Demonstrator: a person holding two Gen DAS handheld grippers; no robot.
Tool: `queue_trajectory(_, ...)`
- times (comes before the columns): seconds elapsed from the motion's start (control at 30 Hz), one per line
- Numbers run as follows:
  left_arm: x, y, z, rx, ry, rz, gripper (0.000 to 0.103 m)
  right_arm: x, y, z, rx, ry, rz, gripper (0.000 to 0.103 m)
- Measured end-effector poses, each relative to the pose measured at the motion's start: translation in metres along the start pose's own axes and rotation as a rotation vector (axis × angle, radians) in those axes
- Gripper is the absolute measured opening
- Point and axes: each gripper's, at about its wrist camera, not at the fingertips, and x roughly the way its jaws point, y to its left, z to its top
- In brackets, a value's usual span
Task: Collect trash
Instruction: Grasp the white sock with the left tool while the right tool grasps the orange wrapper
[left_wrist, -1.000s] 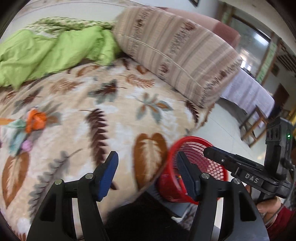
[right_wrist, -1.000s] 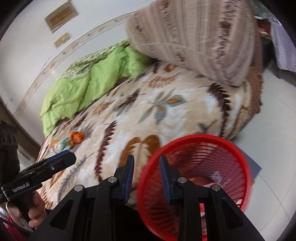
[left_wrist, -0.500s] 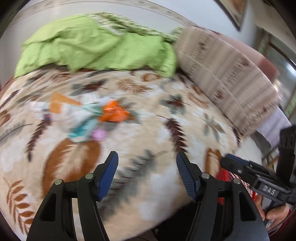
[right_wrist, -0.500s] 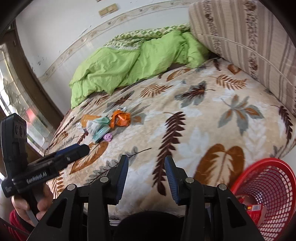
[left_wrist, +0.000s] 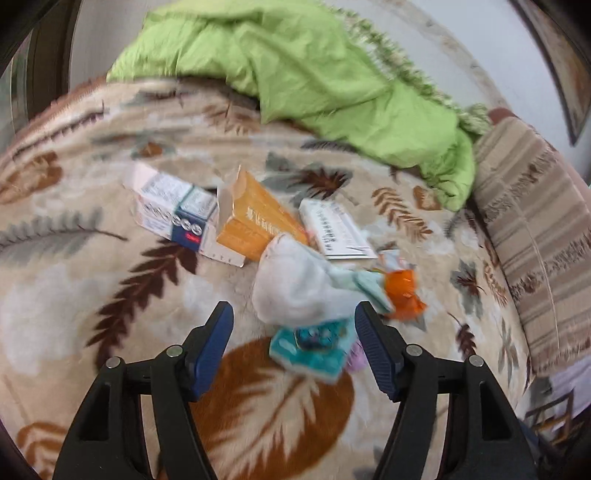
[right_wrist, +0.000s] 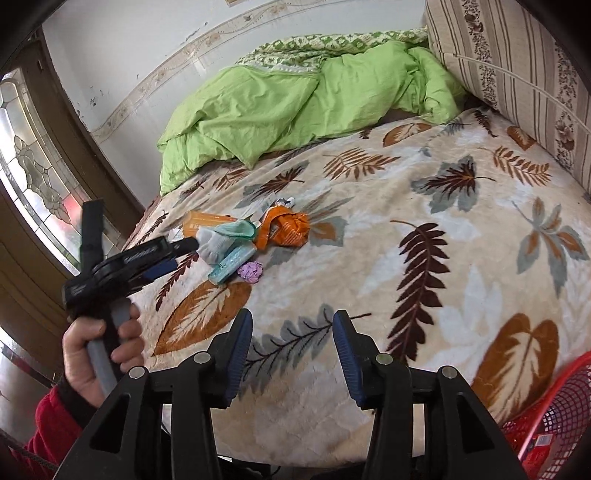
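The trash pile (left_wrist: 314, 258) lay mid-bed (right_wrist: 406, 295), toward its window-side edge. The left claw (left_wrist: 293, 325) hovered over it, opening, empty. The crumpled white wad (left_wrist: 295, 284) looked soft and light, best pinched across its middle.

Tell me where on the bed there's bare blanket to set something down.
Free: the wide stretch of leaf-print blanket between the trash heap and the striped cushion, and the near edge beside the red basket. Crowded: the left part, where the orange box, white sock, teal packet and orange wrapper lie bunched together. The green quilt covers the far end.
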Motion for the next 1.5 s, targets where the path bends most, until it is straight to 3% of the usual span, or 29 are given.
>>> queue_trajectory(0.17, 0.036, 0.003, 0.003, -0.013, 0.016, -0.002, 0.067, 0.020, -0.002, 0.015, 0.006, 0.012, 0.003, 0.054)
queue_trajectory(0.2, 0.039, 0.002, 0.003, 0.003, 0.007, 0.005, 0.063, 0.026, -0.003, 0.020, 0.008, 0.014, 0.003, 0.055)
queue_trajectory(0.23, 0.041, 0.001, 0.003, 0.015, 0.008, -0.004, 0.051, 0.031, -0.003, 0.024, 0.009, 0.016, 0.007, 0.055)
queue_trajectory(0.3, 0.041, 0.000, 0.003, 0.026, 0.011, -0.026, 0.037, 0.044, -0.003, 0.035, 0.006, 0.021, 0.007, 0.055)
queue_trajectory(0.4, 0.036, -0.001, 0.002, 0.048, -0.008, -0.016, 0.029, 0.070, 0.000, 0.055, -0.007, 0.031, 0.008, 0.060)
queue_trajectory(0.7, -0.005, -0.002, -0.001, 0.086, -0.124, -0.014, 0.029, 0.144, 0.003, 0.093, 0.043, 0.042, -0.018, 0.066)
queue_trajectory(0.93, -0.016, 0.000, 0.000, 0.093, -0.164, -0.011, 0.029, 0.188, -0.002, 0.091, 0.118, 0.084, -0.009, 0.066)
queue_trajectory(1.17, -0.022, -0.003, -0.002, 0.108, -0.189, 0.005, 0.029, 0.174, 0.009, 0.083, 0.063, 0.029, -0.020, 0.056)
queue_trajectory(1.5, -0.044, -0.016, -0.026, 0.166, -0.228, 0.059, 0.029, 0.107, 0.034, 0.061, -0.039, -0.119, -0.057, 0.055)
